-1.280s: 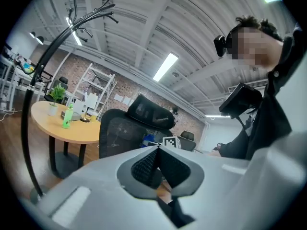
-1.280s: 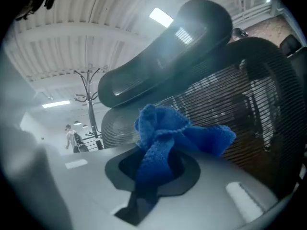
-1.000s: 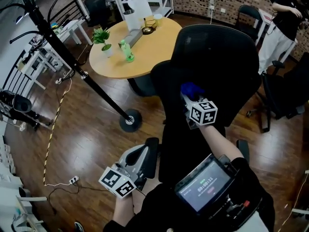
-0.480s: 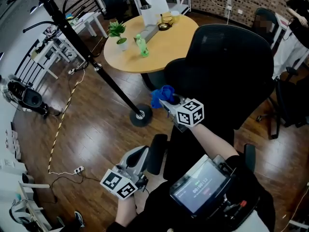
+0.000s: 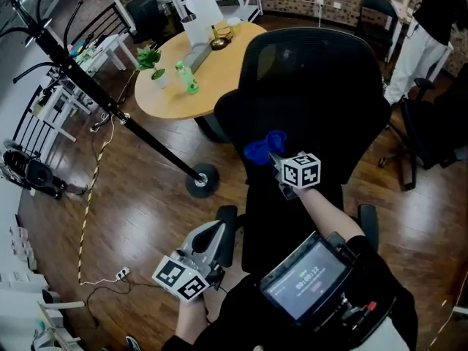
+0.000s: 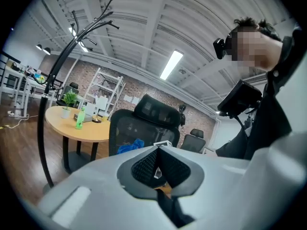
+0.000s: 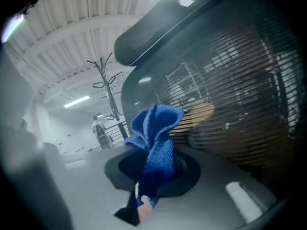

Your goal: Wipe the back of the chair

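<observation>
A black mesh office chair [image 5: 322,101] stands in front of me with its back toward me; the left gripper view shows this chair [image 6: 144,131] too. My right gripper [image 5: 272,154] is shut on a blue cloth [image 5: 263,148], held against the left part of the chair's back. In the right gripper view the blue cloth [image 7: 156,143] sticks up from the jaws next to the mesh back [image 7: 230,99]. My left gripper [image 5: 208,240] hangs low near my body, jaws shut with nothing between them, beside the chair's armrest [image 5: 228,229].
A round wooden table [image 5: 197,64] with a potted plant [image 5: 152,64], a green bottle [image 5: 189,77] and other items stands beyond the chair. A black coat stand [image 5: 110,104] leans across the left floor. Another chair [image 5: 431,130] and a person [image 5: 424,28] are at the right.
My right gripper with the blue cloth has moved from the chair back's left edge rightward onto the mesh. The head view has shifted. The left gripper stays in place.
</observation>
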`<action>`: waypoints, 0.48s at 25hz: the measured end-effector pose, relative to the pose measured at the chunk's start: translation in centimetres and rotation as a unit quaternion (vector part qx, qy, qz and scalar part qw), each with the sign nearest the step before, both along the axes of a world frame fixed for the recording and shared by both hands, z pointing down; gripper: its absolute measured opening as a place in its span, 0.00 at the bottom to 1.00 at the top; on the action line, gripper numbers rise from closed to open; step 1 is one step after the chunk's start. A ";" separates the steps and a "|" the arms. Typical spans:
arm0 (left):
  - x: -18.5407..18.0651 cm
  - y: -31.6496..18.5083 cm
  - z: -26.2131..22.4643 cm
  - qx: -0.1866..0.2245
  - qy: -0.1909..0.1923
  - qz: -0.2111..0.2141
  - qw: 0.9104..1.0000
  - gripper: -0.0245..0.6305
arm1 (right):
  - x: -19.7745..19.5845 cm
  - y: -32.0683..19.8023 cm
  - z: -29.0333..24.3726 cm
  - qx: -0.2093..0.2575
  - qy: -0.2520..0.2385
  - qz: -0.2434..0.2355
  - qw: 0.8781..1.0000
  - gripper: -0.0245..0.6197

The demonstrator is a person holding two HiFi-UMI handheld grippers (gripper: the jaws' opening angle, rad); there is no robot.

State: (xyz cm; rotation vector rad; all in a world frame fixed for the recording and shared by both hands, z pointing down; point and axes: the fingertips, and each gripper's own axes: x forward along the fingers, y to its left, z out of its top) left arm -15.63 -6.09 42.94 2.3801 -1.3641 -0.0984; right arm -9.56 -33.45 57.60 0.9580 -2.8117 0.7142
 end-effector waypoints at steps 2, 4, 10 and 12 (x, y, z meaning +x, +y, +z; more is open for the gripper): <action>1.3 -0.7 -0.2 0.000 0.001 0.020 1.000 0.05 | 3.1 -0.4 0.3 -0.002 0.006 0.023 1.000 0.12; 2.8 -1.3 -0.3 0.000 0.002 0.043 0.999 0.05 | 6.4 -0.7 0.8 -0.006 0.013 0.049 0.999 0.12; 7.8 -2.6 -0.3 -0.002 0.004 0.112 0.994 0.05 | 17.7 -1.2 2.0 -0.021 0.028 0.148 0.988 0.12; 9.5 -2.8 -0.2 -0.002 0.005 0.131 0.991 0.05 | 21.8 -1.2 2.5 -0.027 0.033 0.187 0.981 0.12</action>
